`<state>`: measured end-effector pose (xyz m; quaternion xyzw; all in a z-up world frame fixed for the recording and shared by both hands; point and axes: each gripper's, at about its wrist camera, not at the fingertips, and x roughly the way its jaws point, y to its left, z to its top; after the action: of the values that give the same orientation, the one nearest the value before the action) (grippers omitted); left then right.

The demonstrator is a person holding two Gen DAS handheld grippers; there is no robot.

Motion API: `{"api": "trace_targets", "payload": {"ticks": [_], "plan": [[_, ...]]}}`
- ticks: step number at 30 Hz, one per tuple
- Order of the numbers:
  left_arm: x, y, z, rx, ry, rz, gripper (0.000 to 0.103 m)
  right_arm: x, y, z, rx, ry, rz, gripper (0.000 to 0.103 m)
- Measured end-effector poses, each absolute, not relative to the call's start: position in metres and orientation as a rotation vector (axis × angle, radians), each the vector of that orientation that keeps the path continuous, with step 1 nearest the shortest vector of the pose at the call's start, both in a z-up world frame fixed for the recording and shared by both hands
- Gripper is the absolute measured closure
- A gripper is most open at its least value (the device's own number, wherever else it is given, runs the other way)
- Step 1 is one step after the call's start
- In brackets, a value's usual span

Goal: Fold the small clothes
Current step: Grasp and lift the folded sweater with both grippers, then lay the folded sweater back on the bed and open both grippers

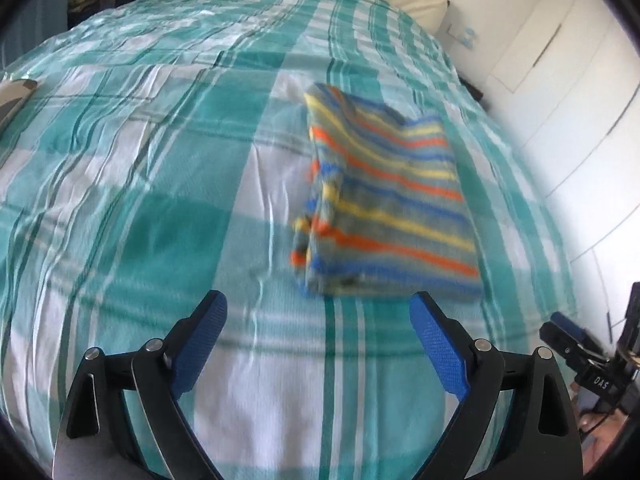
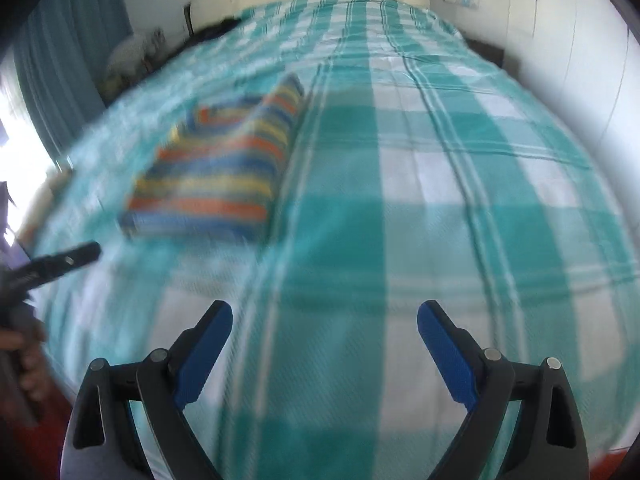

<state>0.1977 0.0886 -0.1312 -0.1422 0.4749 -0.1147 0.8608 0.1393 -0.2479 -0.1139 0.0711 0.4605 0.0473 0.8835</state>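
Striped garment (image 1: pixel 384 196), banded in orange, yellow and blue, lies folded into a compact rectangle on the bed (image 1: pixel 160 168), flat on the teal-and-white checked cover. In the left wrist view it sits at about one o'clock from the left gripper (image 1: pixel 318 310), whose fingers are spread wide with nothing between them. In the right wrist view the garment (image 2: pixel 216 168) sits at about ten o'clock from the right gripper (image 2: pixel 324 318), likewise spread and empty. Neither touches the cloth. Judging by the tidy edges, this piece looks finished, and both grippers hang clear so as not to disturb it. Both views are motion-blurred.
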Motion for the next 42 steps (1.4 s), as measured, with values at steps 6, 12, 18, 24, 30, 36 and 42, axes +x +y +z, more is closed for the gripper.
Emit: {"api": "trace_targets", "payload": {"ticks": [6,12,18,24,30,36,42], "plan": [[0.293,0.098,-0.151,-0.375,1.061,-0.277,0.009,0.253,-0.257,-0.121,0.396,0.947,0.291,0.010],[0.329,0.069,-0.173,-0.307,1.076,-0.363,0.012,0.340,-0.228,-0.178,0.581,1.032,0.434,0.026],[0.330,0.044,-0.176,-0.246,1.058,-0.360,0.089,0.350,-0.169,-0.181,0.274,1.020,0.368,0.074],[0.299,0.045,-0.107,-0.166,0.912,-0.374,0.090,0.317,-0.144,-0.115,0.105,0.831,0.387,0.077],[0.278,0.050,-0.041,-0.122,0.818,-0.406,0.079,0.299,-0.159,-0.053,0.180,0.715,0.466,0.077],[0.245,0.053,-0.122,0.036,0.994,-0.162,0.012,0.284,-0.200,-0.103,0.093,0.897,0.213,0.014],[0.138,0.044,-0.118,0.187,0.928,-0.063,0.008,0.182,-0.230,-0.133,-0.048,1.000,0.133,0.014]]}}
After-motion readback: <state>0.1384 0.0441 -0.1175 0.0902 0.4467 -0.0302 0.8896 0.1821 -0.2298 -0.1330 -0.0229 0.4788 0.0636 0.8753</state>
